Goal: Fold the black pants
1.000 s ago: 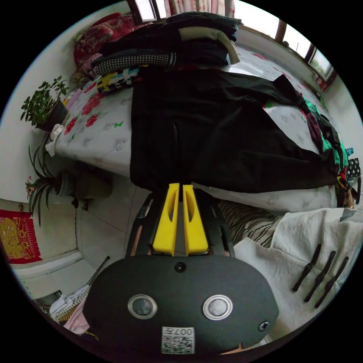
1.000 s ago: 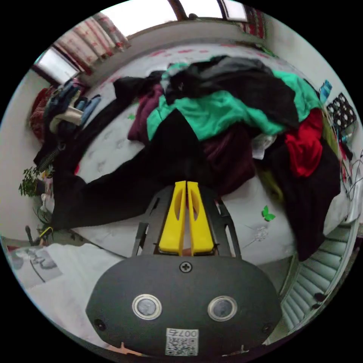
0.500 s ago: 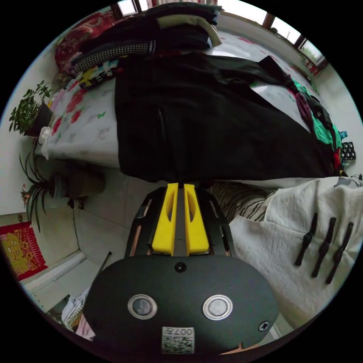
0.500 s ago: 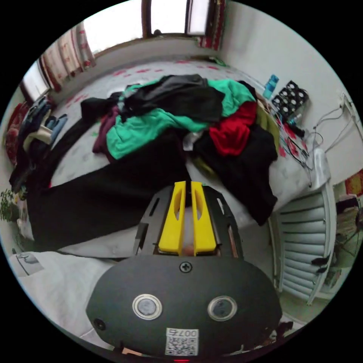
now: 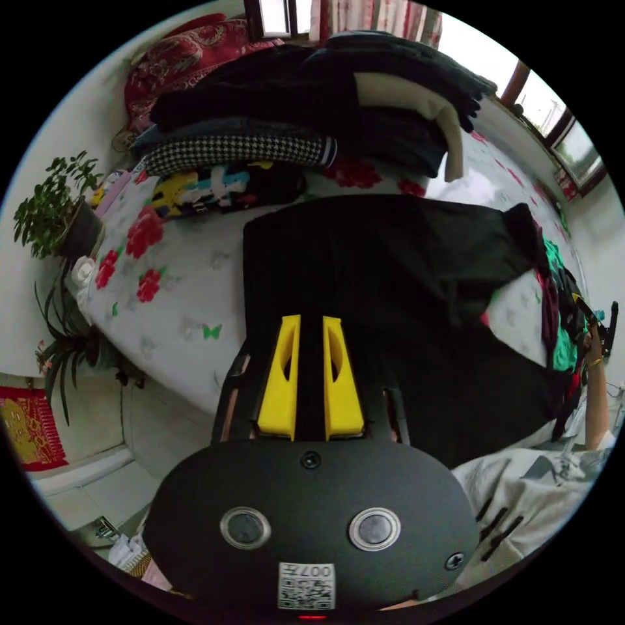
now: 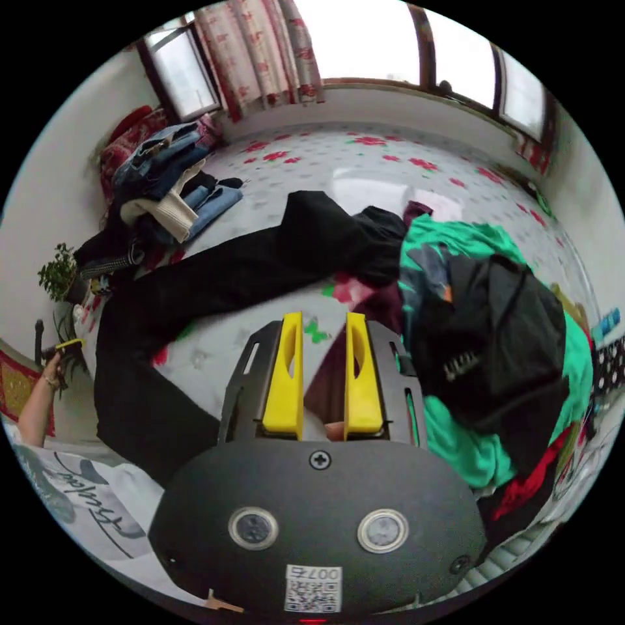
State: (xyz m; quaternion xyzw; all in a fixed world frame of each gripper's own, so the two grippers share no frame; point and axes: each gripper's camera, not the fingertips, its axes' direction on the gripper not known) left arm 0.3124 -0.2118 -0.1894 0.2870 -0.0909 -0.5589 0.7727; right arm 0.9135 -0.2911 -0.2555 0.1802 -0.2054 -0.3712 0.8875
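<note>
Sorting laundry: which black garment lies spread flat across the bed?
The black pants, legs stretched over the bedsheet; the black top sits crumpled on the pile.

A: Where does the left gripper view look from?
B: From close above the waist end of the black pants (image 5: 390, 286), facing the stack of folded clothes (image 5: 293, 111) beyond.
A: And the right gripper view?
B: From above the pants' leg end (image 6: 215, 273), near the unfolded heap (image 6: 495, 345), facing the window (image 6: 364, 39). Both share the pants and the stack.
</note>
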